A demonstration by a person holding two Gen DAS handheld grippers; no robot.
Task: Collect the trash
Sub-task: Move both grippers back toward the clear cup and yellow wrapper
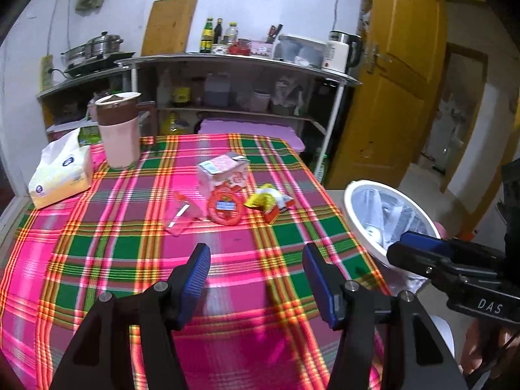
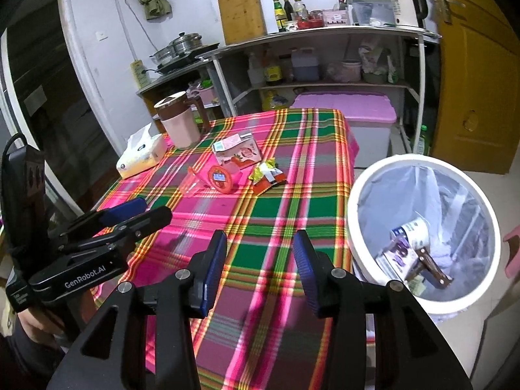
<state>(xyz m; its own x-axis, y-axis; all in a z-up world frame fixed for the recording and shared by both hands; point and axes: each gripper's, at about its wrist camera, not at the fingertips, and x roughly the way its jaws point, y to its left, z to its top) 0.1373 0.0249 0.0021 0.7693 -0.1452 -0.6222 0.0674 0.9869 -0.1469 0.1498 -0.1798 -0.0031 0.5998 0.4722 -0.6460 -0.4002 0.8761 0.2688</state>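
Right gripper point(image 2: 258, 269) empty, jaws parted moderately; left gripper point(image 1: 256, 279) wide, empty too. Ahead of both on plaid-clothed desk point(image 1: 97, 260), well apart: pink squashed paper drink carton point(image 1: 222, 172), round red plastic lid point(image 1: 226, 206), crumpled yellow-red foil wrapper point(image 1: 268, 203), clear pink film wrapper point(image 1: 178, 216). White lined plastic bin point(image 2: 357, 195) just right. Probably light, crushable carton; best pinched across narrow sides. Long axis leftward-rightward, torn spout rightward.

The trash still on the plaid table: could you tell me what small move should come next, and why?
Probably reach the empty, open right gripper forward to the yellow wrapper, the piece lying nearest the bin, which already holds some trash.
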